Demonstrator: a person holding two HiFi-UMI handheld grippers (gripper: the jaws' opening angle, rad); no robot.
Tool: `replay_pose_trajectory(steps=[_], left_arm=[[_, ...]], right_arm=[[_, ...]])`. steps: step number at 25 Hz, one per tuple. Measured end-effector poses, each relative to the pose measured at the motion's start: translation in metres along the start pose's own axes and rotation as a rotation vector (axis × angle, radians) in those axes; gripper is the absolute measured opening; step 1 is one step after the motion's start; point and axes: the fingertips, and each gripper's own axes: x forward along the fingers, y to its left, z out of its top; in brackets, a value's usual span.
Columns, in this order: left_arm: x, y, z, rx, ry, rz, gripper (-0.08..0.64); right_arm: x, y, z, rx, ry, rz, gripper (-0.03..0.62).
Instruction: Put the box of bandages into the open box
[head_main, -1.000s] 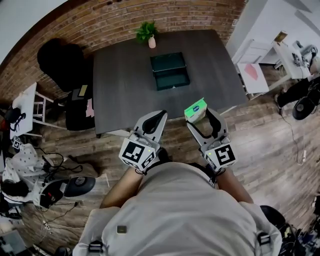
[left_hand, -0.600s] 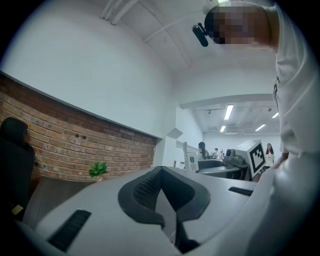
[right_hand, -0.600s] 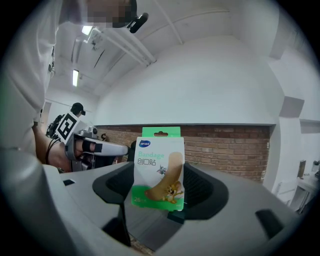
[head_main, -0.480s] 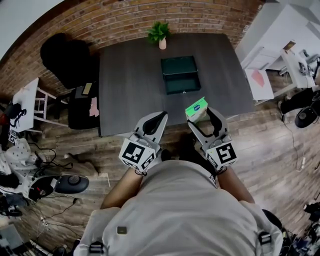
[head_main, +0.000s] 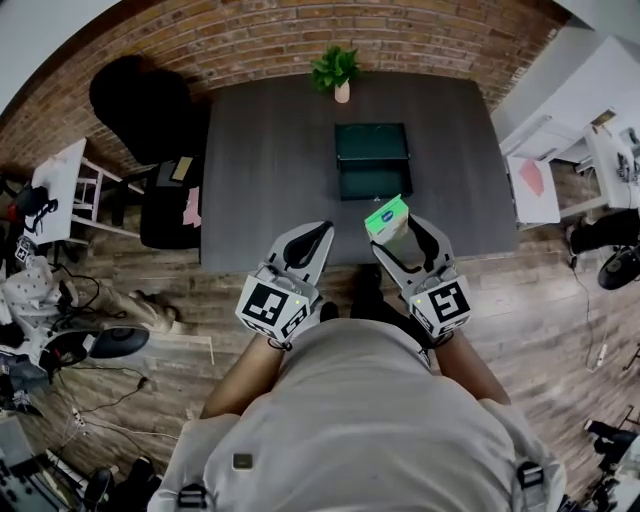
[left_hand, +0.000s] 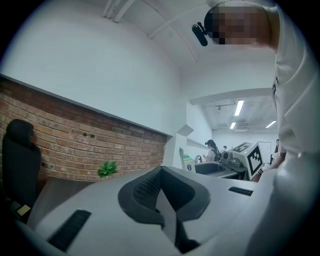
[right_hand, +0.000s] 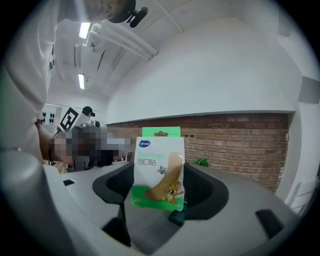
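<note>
Right gripper (head_main: 398, 233) jaws clamp the bandage box (head_main: 388, 217) above the desk's (head_main: 270, 150) near edge. Left gripper (head_main: 315, 236) jaws meet, empty. Ahead sits the open green box (head_main: 372, 140), a potted plant (head_main: 336, 72) beyond.

A small potted plant (head_main: 336, 72) stands at the far edge of a dark table (head_main: 260, 150), close to the brick wall (head_main: 250, 40). A black chair (head_main: 140, 105) sits by the table's far left corner, on the wood floor (head_main: 540, 300).

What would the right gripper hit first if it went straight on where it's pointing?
Probably the brick wall: the right gripper, holding the bandage box, looks level, likely passing above the open box.
</note>
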Motion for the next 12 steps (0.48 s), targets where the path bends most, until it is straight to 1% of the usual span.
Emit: replay_pose_trajectory(steps=[5, 9, 10, 12], left_arm=[[0.038, 0.023, -0.014, -0.023, 0.035, 0.051, 0.015], [0.069, 0.039, -0.023, -0.052, 0.059, 0.094, 0.015], [0.078, 0.043, -0.025, -0.058, 0.065, 0.102, 0.015], [0.093, 0.051, -0.030, -0.062, 0.073, 0.113, 0.015]], right_arm=[[0.030, -0.039, -0.019, 0.001, 0.050, 0.071, 0.301], [0.052, -0.069, -0.039, 0.040, 0.147, 0.103, 0.301], [0.057, -0.077, -0.042, 0.033, 0.159, 0.114, 0.301], [0.071, -0.094, -0.049, -0.014, 0.154, 0.145, 0.301]])
